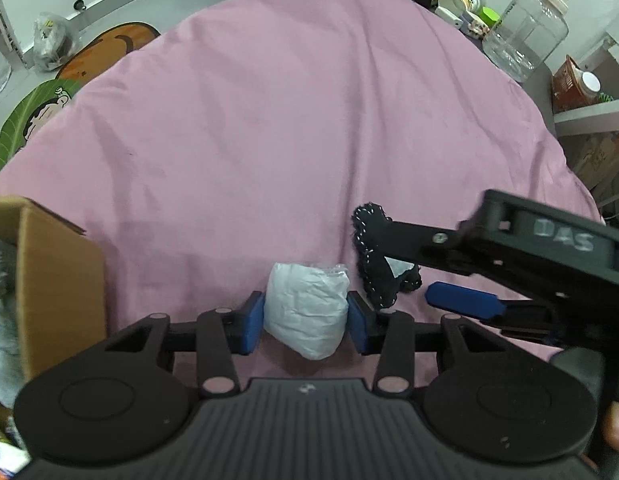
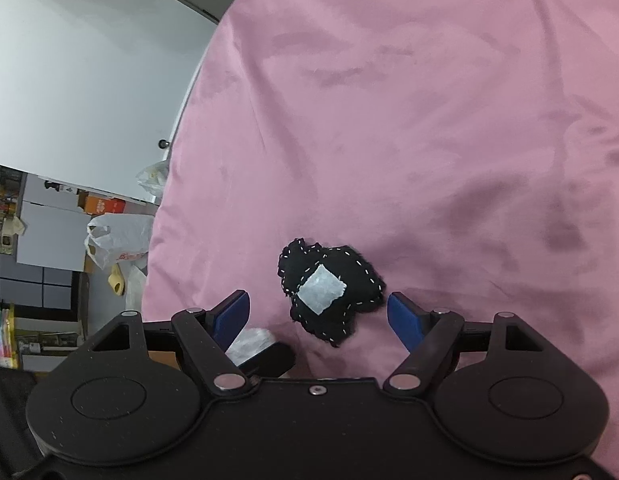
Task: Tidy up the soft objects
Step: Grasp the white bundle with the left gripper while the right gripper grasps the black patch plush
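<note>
Pads (image 1: 253, 322) of the left gripper (image 1: 306, 320) press both sides of a white pouch (image 1: 307, 308) resting on the pink sheet (image 1: 269, 140), so it grips the pouch. Just right of the pouch lies a black toy (image 2: 329, 288) with white stitching and a pale square patch. The right gripper (image 2: 319, 314) hangs over the toy with jaws wide, one pad on each side and neither touching it. A cardboard box (image 1: 49, 280) sits at the sheet's left edge, something grey and furry inside.
</note>
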Action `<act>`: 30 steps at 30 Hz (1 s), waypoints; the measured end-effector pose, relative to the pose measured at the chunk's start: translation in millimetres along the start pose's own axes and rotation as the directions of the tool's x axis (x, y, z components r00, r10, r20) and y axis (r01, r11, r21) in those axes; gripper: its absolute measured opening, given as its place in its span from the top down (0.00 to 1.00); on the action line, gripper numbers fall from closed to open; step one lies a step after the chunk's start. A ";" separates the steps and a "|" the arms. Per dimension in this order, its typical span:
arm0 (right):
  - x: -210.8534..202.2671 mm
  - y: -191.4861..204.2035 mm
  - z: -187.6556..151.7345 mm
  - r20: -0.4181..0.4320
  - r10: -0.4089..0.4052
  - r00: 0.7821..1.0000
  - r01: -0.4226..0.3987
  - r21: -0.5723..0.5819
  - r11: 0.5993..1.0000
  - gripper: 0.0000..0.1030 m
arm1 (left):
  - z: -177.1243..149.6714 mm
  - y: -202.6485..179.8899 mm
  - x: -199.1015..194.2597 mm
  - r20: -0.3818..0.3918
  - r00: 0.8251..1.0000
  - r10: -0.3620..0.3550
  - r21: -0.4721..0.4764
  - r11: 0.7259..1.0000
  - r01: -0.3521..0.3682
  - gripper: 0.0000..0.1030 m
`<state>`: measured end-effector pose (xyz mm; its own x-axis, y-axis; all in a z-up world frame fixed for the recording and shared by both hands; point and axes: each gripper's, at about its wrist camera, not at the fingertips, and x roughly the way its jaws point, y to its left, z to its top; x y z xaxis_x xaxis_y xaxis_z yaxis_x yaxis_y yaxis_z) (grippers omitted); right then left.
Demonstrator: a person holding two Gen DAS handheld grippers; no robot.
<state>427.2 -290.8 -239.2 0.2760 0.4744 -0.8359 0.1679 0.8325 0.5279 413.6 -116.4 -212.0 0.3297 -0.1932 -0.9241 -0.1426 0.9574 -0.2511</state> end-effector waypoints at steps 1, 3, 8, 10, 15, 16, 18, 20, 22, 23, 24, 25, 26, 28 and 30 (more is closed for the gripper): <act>1.8 0.8 -0.1 -0.003 -0.004 1.000 0.004 0.000 1.000 0.27 | 1.0 0.3 -2.7 0.004 1.000 0.000 0.001 1.000 0.000 0.58; 6.1 3.3 -0.3 -0.001 -0.019 1.000 0.019 -0.004 1.000 0.27 | 1.8 2.4 -8.4 0.011 1.000 -0.002 0.004 1.000 0.002 0.58; 16.4 8.5 -1.2 -0.002 -0.065 0.998 0.064 -0.022 0.998 0.26 | 4.8 3.1 -15.6 0.018 1.000 -0.007 0.004 1.000 0.007 0.58; 20.5 11.8 -1.0 -0.008 -0.088 0.996 0.087 -0.048 0.995 0.28 | 5.5 2.6 -17.5 0.019 1.000 -0.010 0.002 1.000 0.010 0.58; 17.0 16.6 -0.6 0.001 -0.142 0.990 0.141 -0.078 0.987 0.63 | 1.8 6.0 -26.7 0.019 1.000 -0.019 -0.004 1.000 0.019 0.58; 14.1 17.2 -1.0 0.000 -0.139 0.990 0.138 -0.077 0.987 0.63 | 0.9 7.1 -29.7 0.020 1.000 -0.022 -0.006 1.000 0.022 0.58; 5.4 20.1 -3.5 0.015 -0.148 0.989 0.149 -0.083 0.985 0.63 | -0.7 8.8 -36.0 0.025 0.999 -0.026 -0.009 1.000 0.027 0.58; -3.1 22.7 -6.8 0.024 -0.151 0.988 0.153 -0.085 0.985 0.63 | -2.0 9.0 -43.7 0.034 0.999 -0.028 -0.007 1.000 0.029 0.58; -11.3 26.5 -10.6 0.030 -0.150 0.988 0.152 -0.085 0.985 0.63 | -3.2 8.8 -51.6 0.045 0.999 -0.031 -0.006 0.999 0.031 0.58; -16.8 28.8 -13.9 0.036 -0.151 0.988 0.153 -0.090 0.984 0.63 | -4.1 9.7 -55.8 0.050 0.998 -0.034 -0.005 0.999 0.034 0.58; -21.2 31.8 -16.6 0.040 -0.151 0.988 0.154 -0.093 0.984 0.63 | -5.3 9.6 -60.7 0.057 0.998 -0.036 -0.005 0.999 0.036 0.58; -25.8 34.6 -19.7 0.043 -0.151 0.988 0.154 -0.098 0.983 0.63 | -6.5 9.4 -64.8 0.064 0.997 -0.038 -0.004 0.999 0.038 0.58; -30.2 37.5 -22.7 0.048 -0.150 0.988 0.154 -0.105 0.983 0.63 | -8.1 9.3 -69.2 0.071 0.997 -0.040 -0.003 0.999 0.041 0.58; -36.8 42.8 -28.1 0.058 -0.149 0.987 0.155 -0.114 0.981 0.63 | -11.1 9.7 -77.9 0.084 0.996 -0.041 -0.001 0.999 0.041 0.58; -45.8 47.9 -32.8 0.071 -0.147 0.987 0.154 -0.119 0.981 0.63 | -14.8 11.3 -87.2 0.095 0.995 -0.043 -0.002 0.999 0.043 0.58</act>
<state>391.6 -263.3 -180.6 0.3149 0.3257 -0.8915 0.0944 0.9239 0.3709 369.4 -92.0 -138.6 0.4229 -0.2126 -0.8809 -0.1297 0.9479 -0.2910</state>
